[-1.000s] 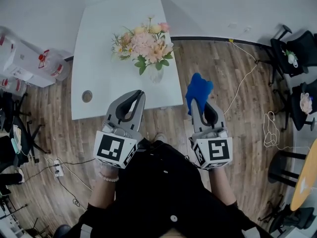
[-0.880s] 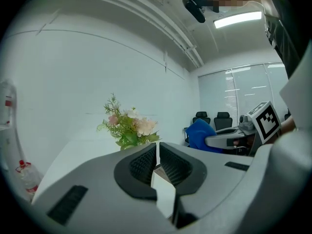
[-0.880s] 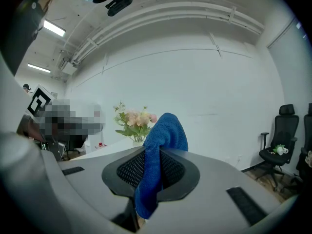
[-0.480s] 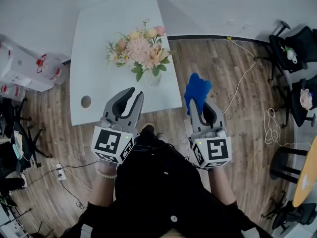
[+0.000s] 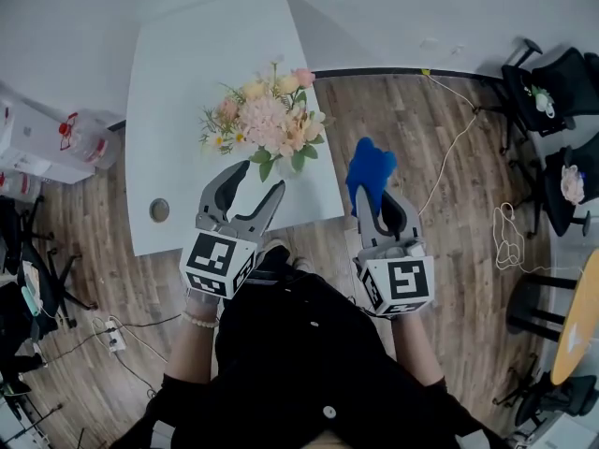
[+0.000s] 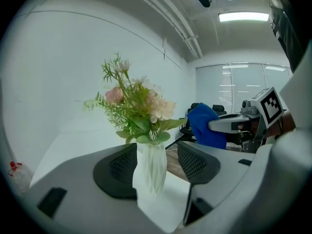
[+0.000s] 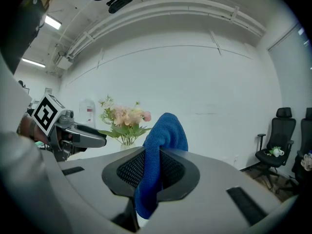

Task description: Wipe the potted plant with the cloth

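Note:
The potted plant, pink and cream flowers (image 5: 267, 124) in a ribbed white vase (image 6: 151, 167), stands near the front edge of the white table (image 5: 178, 82). My left gripper (image 5: 258, 178) reaches over that edge, just short of the vase, and its jaws are opening. In the left gripper view the vase shows in the gap of the left gripper (image 6: 157, 165), and the pads (image 6: 119, 167) do not touch it. My right gripper (image 5: 374, 199) hovers over the floor to the right of the table, shut on a blue cloth (image 5: 371, 171). The cloth (image 7: 161, 150) sticks up between the pads of the right gripper (image 7: 151, 172).
The table has a round cable hole (image 5: 160, 210) near its front left. White boxes (image 5: 56, 138) lie on the wooden floor at the left. Black office chairs (image 5: 552, 92) and loose cables (image 5: 510, 241) are at the right. The person's dark clothing fills the bottom of the head view.
The left gripper's jaws went from shut to wide apart, and it moved forward toward the vase. The right gripper with the cloth shifted slightly forward.

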The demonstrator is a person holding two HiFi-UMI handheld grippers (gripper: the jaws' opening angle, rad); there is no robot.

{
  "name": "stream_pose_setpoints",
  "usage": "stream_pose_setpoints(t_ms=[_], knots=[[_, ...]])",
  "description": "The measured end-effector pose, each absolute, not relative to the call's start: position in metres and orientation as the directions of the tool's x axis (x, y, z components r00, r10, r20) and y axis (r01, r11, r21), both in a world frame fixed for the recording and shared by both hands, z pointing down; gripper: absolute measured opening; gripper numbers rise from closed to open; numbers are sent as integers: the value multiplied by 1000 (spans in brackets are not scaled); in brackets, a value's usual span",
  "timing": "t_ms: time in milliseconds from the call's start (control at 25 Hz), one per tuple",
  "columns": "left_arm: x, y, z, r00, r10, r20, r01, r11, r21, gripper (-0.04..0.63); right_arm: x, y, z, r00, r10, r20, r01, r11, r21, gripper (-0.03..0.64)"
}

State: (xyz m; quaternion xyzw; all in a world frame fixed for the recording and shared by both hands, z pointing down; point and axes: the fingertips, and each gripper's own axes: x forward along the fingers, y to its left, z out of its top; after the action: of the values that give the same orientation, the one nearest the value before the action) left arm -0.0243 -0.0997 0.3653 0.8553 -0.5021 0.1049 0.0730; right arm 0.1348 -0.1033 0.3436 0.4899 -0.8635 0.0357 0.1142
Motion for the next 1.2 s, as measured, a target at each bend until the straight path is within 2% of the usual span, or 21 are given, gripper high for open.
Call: stream_pose_setpoints(t_ms=[200,480,840,1200], knots=[[-24,-115,377,491,-824,282,-863,-505,24,290,132,-114,342,-483,-842,239,-860,507,48,81],[-18,-131,394,557,-778,291,-818,-575,26,310,126,-122,351,-468,-844,263,-866,498,56,81],[-6,-146,409,630,-723,282,-760,-649,33,321,122,-126,357,-441,-848,293,-874,480,74,81],[-5,-157,403,641,-728,242,-751,-661,0,319,118,-129,367,-423,-846,323,-878,471,83,81]])
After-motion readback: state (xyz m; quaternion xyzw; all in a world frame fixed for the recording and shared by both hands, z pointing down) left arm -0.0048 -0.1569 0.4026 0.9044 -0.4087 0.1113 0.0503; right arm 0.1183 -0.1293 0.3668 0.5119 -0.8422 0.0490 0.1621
